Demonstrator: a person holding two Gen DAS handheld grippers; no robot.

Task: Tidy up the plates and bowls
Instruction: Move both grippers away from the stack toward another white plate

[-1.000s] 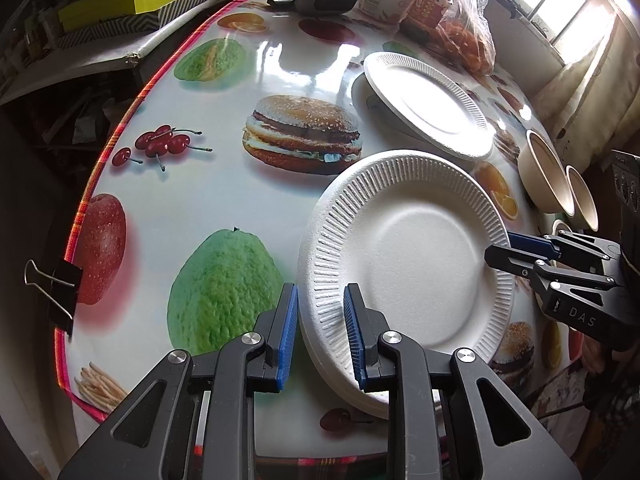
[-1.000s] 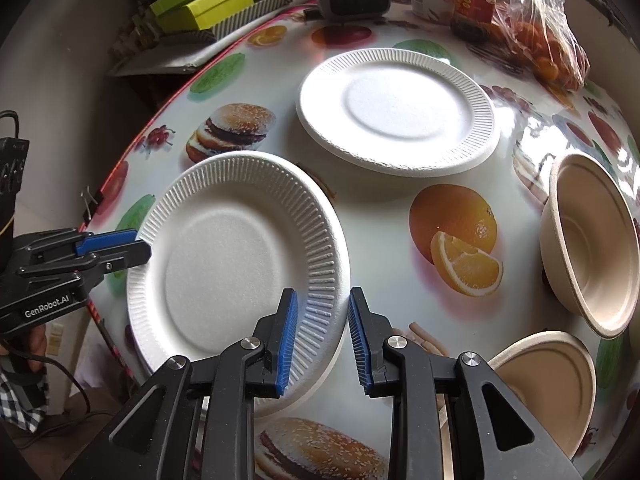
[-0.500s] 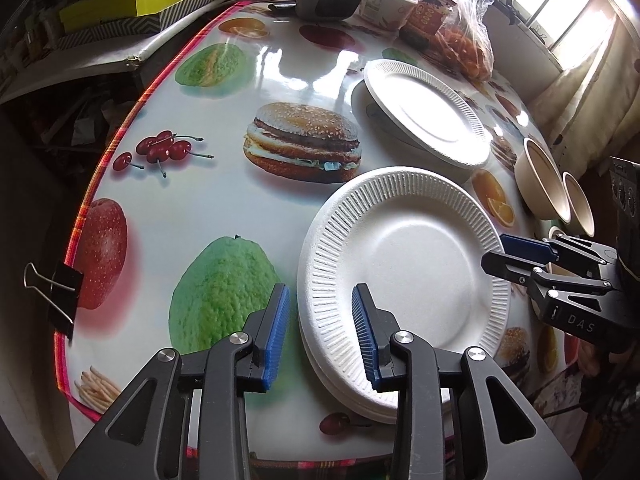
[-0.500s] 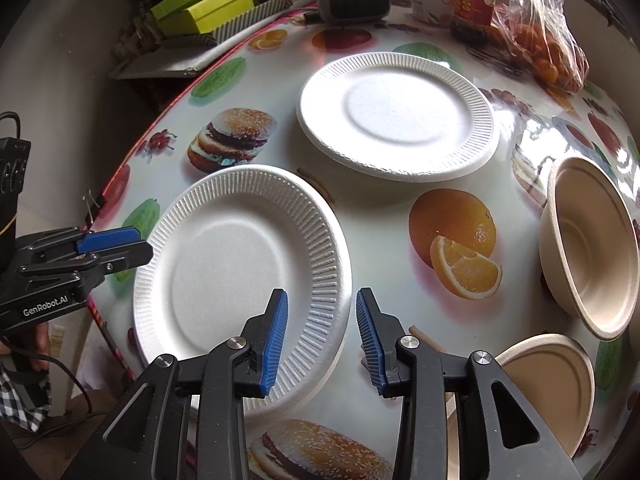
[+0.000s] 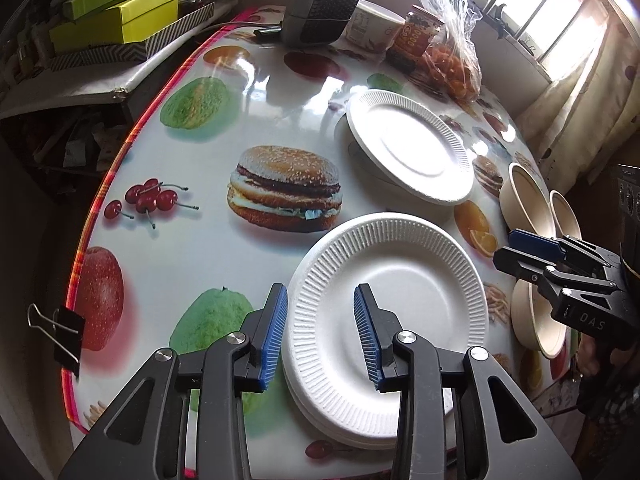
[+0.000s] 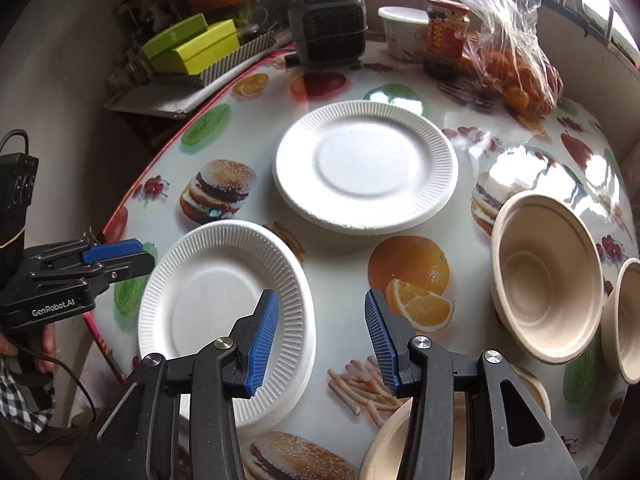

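The stack of white foam plates (image 5: 390,308) lies flat, face up, just below both grippers; round, so no long axis. It looks light, stiff but brittle: best pinched at the ribbed rim. Left gripper (image 5: 320,334) and right gripper (image 6: 318,344) have just been opening, nothing between them. Beyond, another foam plate (image 6: 366,170); paper bowls (image 6: 548,276) to the right, on the bench (image 5: 224,120)

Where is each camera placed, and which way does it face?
Left wrist: on the left gripper, angled down at the stack of white ribbed foam plates; right gripper shows, jaws open.
Right wrist: on the right gripper, angled down at the fruit-print table; left gripper and a hand show.
Shared: the stack, single white foam plate.
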